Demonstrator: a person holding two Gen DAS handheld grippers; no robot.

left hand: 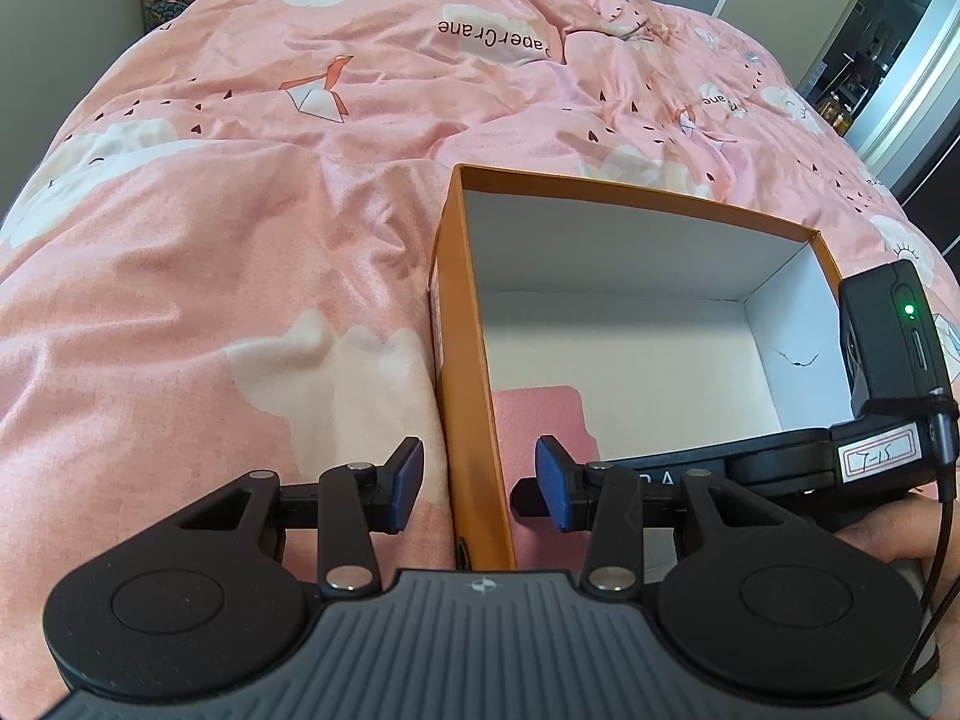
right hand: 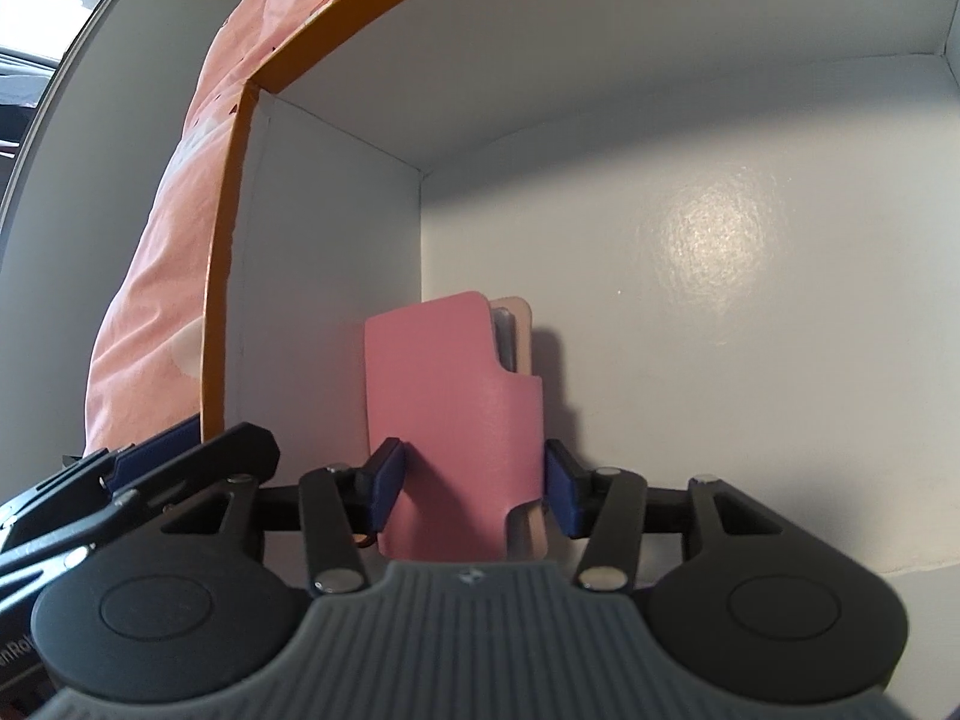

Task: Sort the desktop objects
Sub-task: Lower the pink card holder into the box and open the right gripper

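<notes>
The bed [left hand: 240, 240] fills most of the left view, its pink cotton cover creased and printed with white clouds and paper cranes. On it sits an open box [left hand: 465, 360], stiff orange card outside, smooth white inside with a faint sheen, square-cornered and fairly deep. The left claw [left hand: 480, 483] straddles the box's near side wall, one blue pad outside and one inside; neither pad seems to press the card, so it looks parted around the wall rather than clamped, perhaps steadying it.

Inside the box, near the corner, a pink case [right hand: 456, 420] lies on the white floor: flat, matte, leather-like, with rounded corners and a paler flap peeking out. The right claw [right hand: 474, 486] sits around its lower end with a slim gap at the left pad and the right pad just beside the edge, so the case seems released.

One item looks sorted. No other loose objects show here, so what remains cannot be told.
</notes>
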